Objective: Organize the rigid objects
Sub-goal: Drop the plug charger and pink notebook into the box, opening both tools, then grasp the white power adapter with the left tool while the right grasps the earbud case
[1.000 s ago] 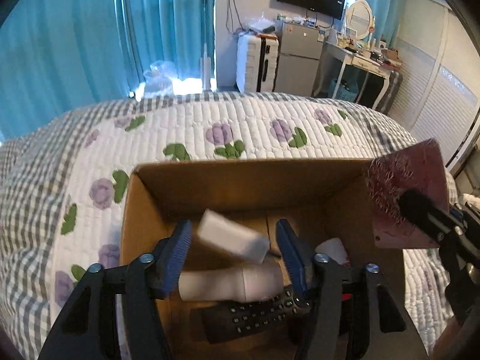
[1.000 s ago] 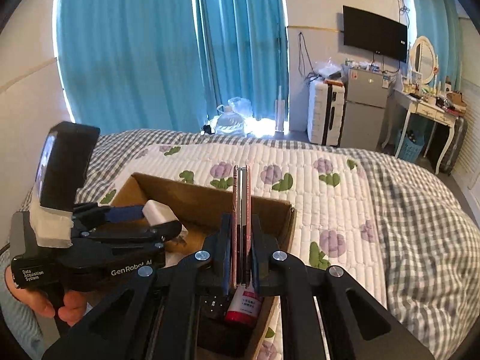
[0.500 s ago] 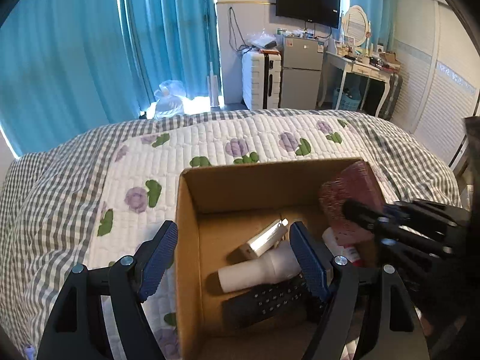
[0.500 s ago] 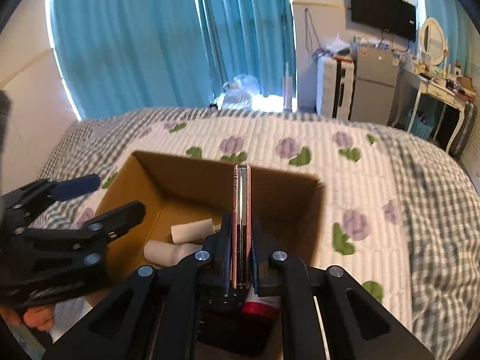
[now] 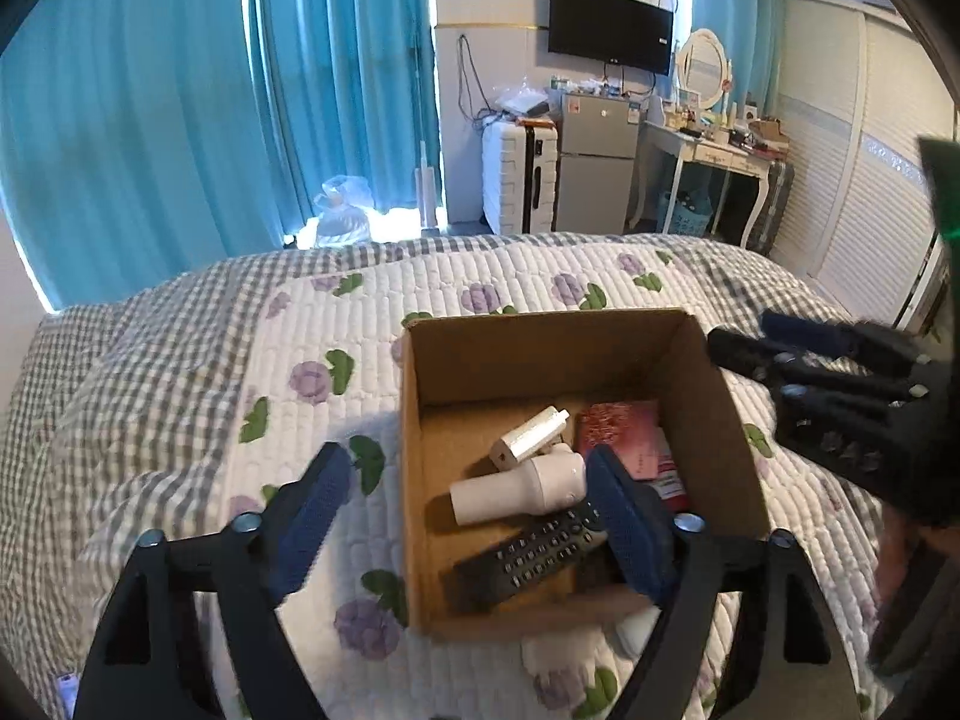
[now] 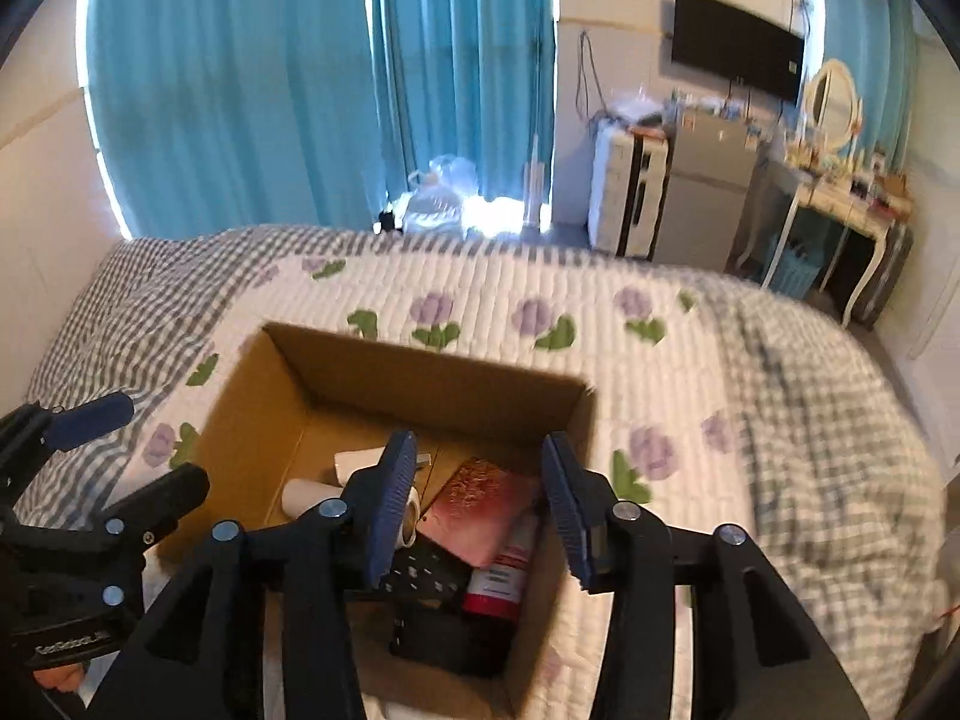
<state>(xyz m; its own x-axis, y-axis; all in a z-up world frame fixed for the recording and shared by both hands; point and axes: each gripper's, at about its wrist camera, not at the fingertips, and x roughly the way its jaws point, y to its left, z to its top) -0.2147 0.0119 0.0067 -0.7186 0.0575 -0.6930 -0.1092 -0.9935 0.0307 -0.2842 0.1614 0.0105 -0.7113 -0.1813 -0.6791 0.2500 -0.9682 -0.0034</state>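
My left gripper (image 5: 462,516) spread and empty over the cardboard box (image 5: 726,420) on the floral quilt (image 5: 180,396), my right gripper (image 6: 480,492) spread above it too, red glittery card (image 6: 480,495) lying inside beside white bottle (image 5: 522,486), silver charger (image 5: 528,438), black remote (image 5: 534,552)

Teal curtains (image 5: 210,120) hang behind a quilted floral bedspread (image 5: 180,372), with a wall-mounted television (image 5: 609,27), small fridge (image 5: 597,171) and white dressing table (image 5: 708,150) beyond.
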